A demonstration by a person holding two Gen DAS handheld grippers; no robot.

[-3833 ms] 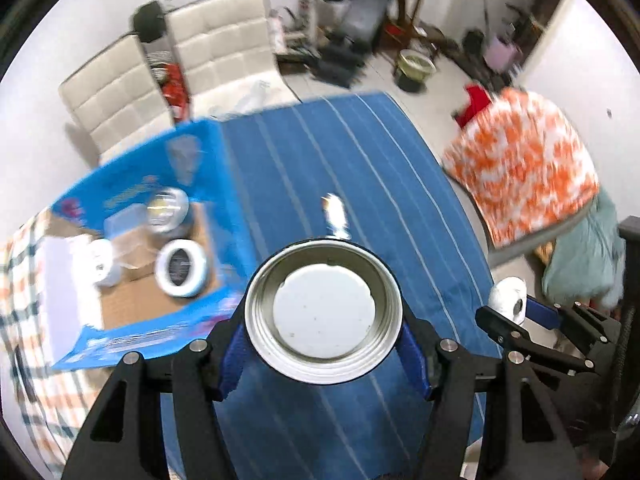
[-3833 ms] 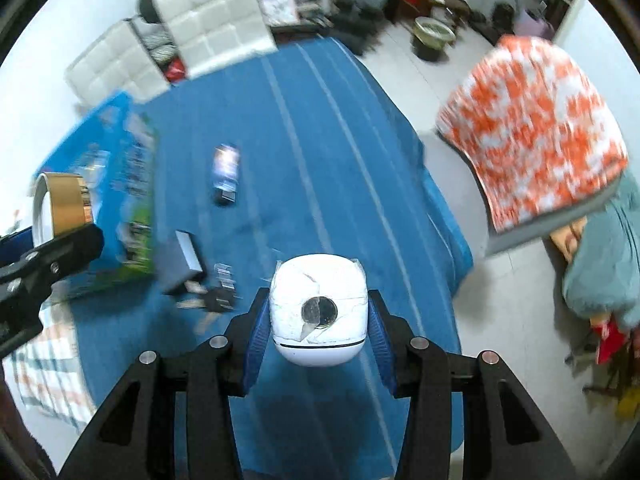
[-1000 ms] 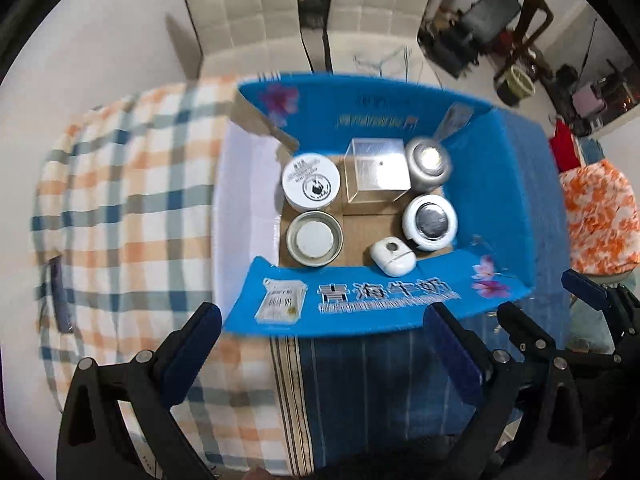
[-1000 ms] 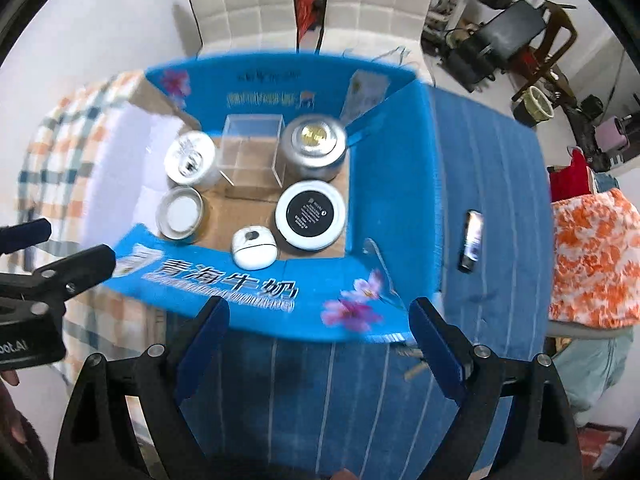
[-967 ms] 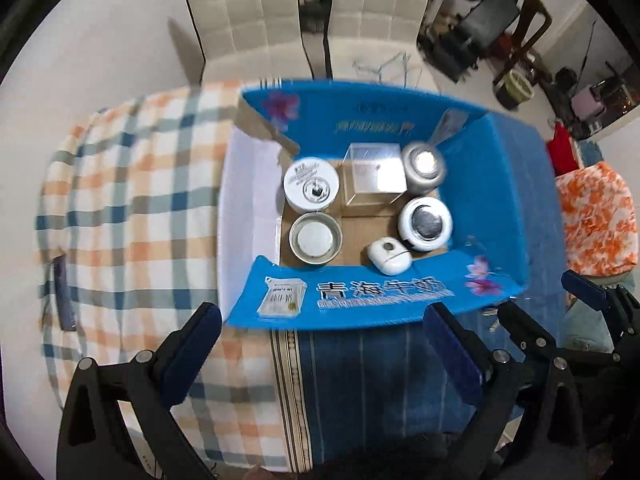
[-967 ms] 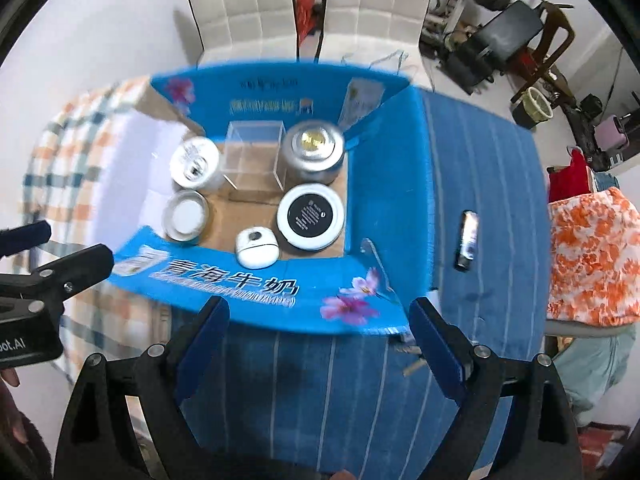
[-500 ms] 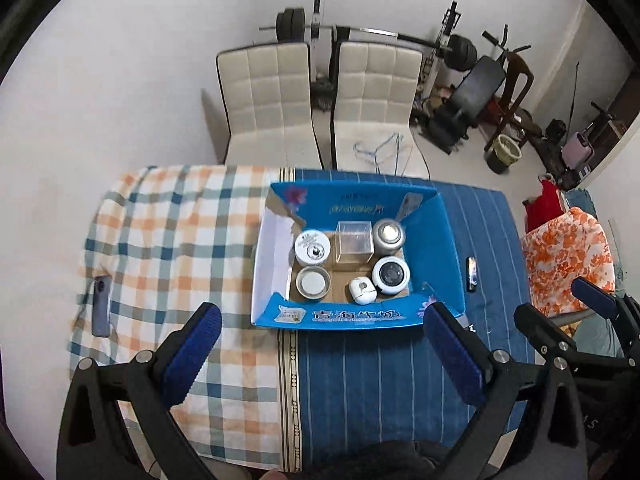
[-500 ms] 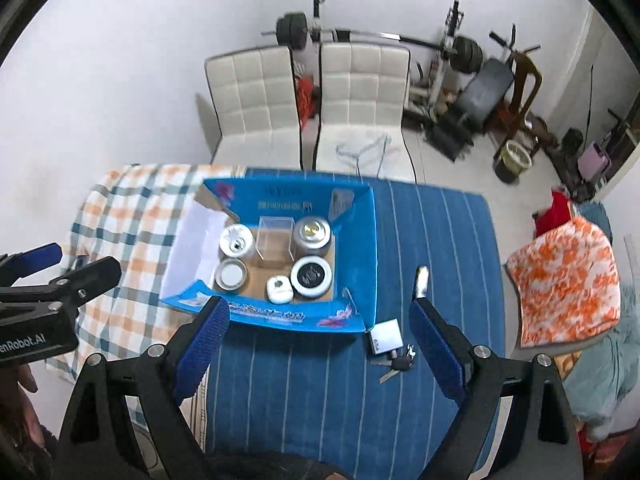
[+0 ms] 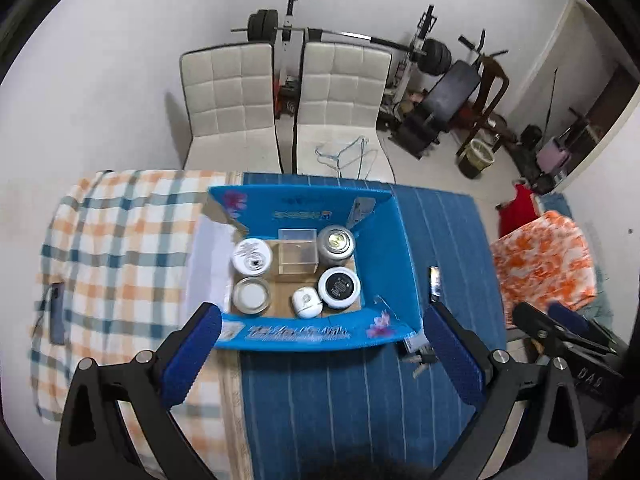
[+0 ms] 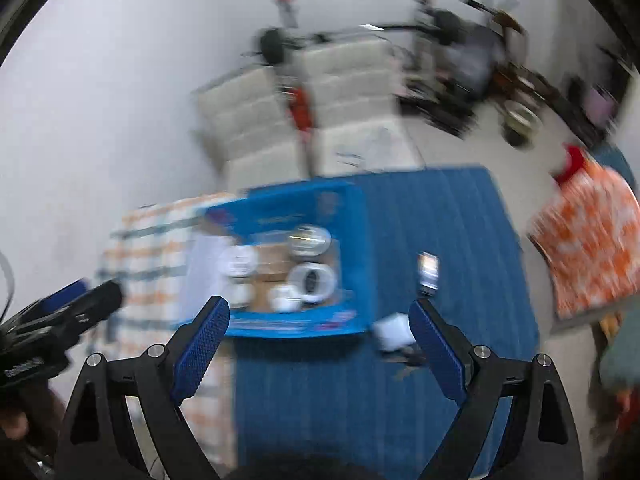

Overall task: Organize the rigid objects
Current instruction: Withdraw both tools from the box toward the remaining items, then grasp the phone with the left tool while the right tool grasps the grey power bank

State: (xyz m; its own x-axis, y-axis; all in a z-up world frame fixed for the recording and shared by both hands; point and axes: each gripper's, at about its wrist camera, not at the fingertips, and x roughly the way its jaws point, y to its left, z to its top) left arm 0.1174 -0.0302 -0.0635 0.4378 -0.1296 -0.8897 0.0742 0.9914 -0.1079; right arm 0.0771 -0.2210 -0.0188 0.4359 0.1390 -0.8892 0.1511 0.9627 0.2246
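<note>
Overhead | left gripper (image 9: pixel 322 342), right gripper (image 10: pixel 320 338) both spread, empty | blue cardboard box (image 9: pixel 394 240) packed | risk: small dark rectangular device (image 9: pixel 434 282) outside box gets overlooked.

Black two-finger grippers, blue pads.
Left gripper (image 9: pixel 320 344) and right gripper (image 10: pixel 318 342): black frames, silver screws, textured blue finger pads (image 9: pixel 192 354); white lettering on body.

A home room — padded chairs (image 9: pixel 228 96), barbell rack (image 9: pixel 292 28), cloth-covered table (image 9: pixel 120 240).
</note>
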